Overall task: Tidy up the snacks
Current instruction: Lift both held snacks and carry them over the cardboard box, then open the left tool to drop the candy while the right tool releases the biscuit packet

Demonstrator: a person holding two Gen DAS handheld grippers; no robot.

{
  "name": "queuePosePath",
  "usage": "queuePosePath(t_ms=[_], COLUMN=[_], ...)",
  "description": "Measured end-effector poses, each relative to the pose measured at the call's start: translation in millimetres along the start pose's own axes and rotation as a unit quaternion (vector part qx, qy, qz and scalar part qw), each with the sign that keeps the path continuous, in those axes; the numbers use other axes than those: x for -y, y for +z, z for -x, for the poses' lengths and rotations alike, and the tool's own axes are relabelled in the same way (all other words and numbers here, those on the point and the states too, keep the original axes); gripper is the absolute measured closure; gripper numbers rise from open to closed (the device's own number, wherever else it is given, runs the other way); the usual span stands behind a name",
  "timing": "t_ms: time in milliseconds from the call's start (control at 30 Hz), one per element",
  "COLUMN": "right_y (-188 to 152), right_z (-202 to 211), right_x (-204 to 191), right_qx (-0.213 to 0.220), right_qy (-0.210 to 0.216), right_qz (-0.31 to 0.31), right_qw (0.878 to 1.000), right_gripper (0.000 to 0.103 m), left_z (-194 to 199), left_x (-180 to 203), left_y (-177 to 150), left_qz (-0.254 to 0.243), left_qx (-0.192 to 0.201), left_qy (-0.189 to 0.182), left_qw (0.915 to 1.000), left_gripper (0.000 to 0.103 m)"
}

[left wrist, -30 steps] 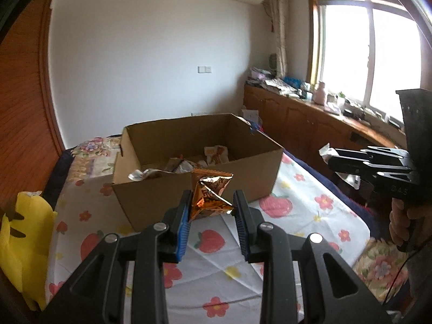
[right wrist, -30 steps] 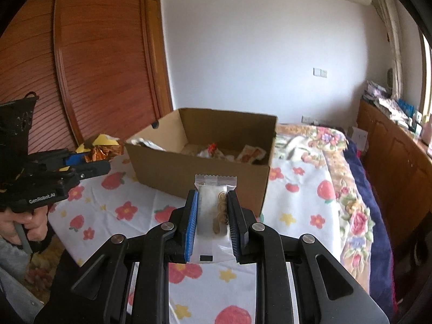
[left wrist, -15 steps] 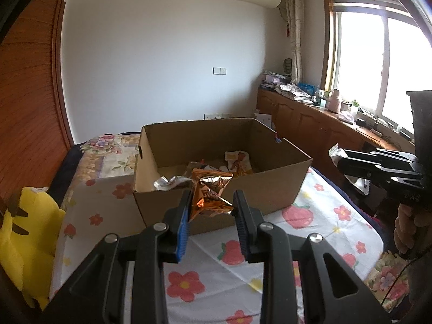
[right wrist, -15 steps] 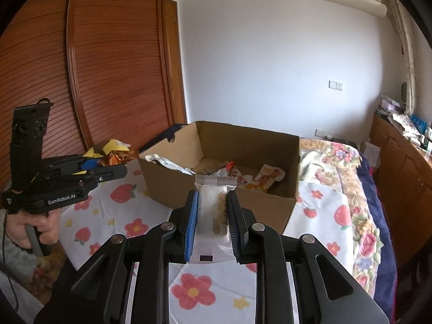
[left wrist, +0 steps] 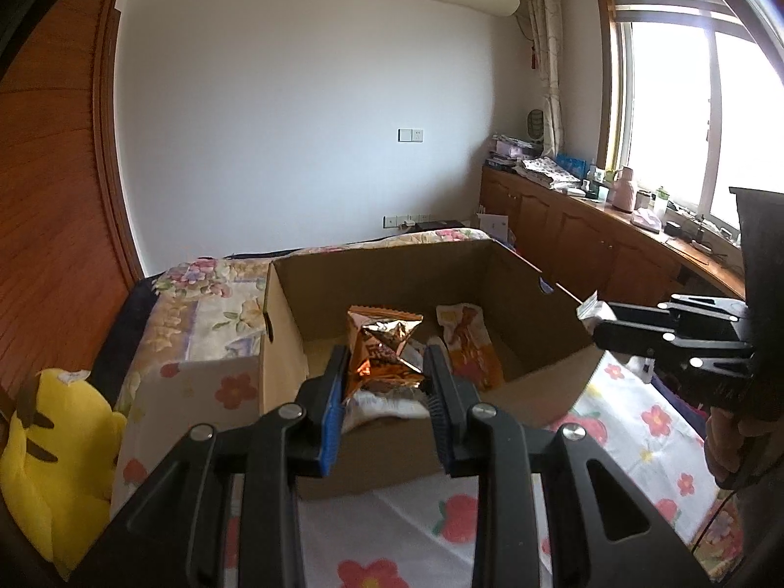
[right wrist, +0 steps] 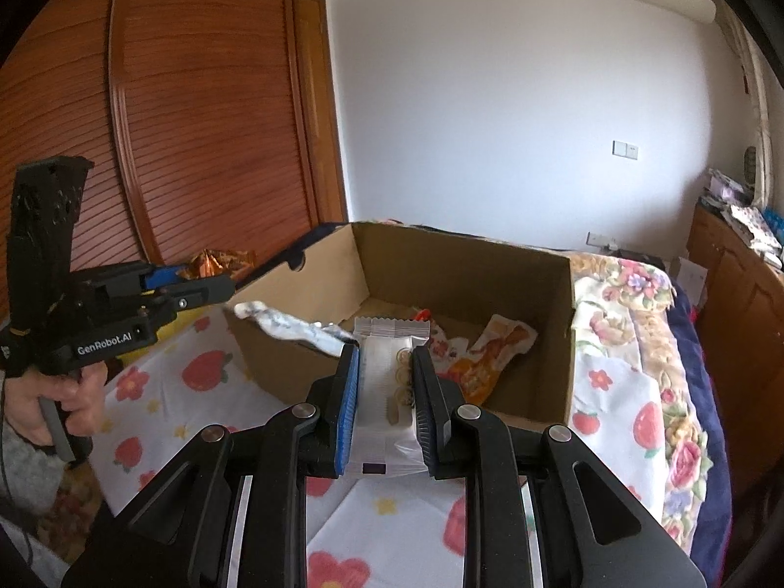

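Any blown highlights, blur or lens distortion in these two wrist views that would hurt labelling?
Left wrist view: window blown out white, copper snack packet sharp. Right wrist view: evenly lit, white snack packet readable, wardrobe door bowed by fisheye, dark corners.

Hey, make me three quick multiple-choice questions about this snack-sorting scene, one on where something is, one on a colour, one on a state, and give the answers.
1. Where is the yellow plush toy?
A. in the box
B. on the bed left of the cardboard box
C. on the windowsill

2. The packet in the left claw is:
A. copper-orange foil
B. green
C. blue

3. The right claw is:
A. empty and wide open
B. shut on a white packet
C. lying inside the box

Answers: B, it lies beside the box's left wall; A, the foil packet glints orange; B, both pads press it.
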State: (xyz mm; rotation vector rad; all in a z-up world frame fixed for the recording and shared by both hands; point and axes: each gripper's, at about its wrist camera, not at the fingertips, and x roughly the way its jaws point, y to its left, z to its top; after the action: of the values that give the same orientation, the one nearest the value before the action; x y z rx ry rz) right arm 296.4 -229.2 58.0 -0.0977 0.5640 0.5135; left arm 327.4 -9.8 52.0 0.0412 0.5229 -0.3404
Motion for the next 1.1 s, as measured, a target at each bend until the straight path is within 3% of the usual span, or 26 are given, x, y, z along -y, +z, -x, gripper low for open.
queuePosePath(t_ms=[600, 1100], right_y=[5.6, 4.8], right_z=[-64.3, -74.4], right_x=[29.4, 38.4], right_qx=[-0.025, -0.031], right_qy=[0.004, -0.001], right_qz=[-0.022, -0.037], right_qw=[0.999, 0.999], right_gripper=[0.083, 0.082], left_z=[-66.8, -79.8], left_x=[-13.4, -8.5], left_y=[4.2, -6.4], left_qz=[0.012, 0.010], left_qx=[-0.037, -0.057], left_qy=[0.003, 0.007], left_qw=[0.9993, 0.9983], left_gripper=[0.075, 0.070])
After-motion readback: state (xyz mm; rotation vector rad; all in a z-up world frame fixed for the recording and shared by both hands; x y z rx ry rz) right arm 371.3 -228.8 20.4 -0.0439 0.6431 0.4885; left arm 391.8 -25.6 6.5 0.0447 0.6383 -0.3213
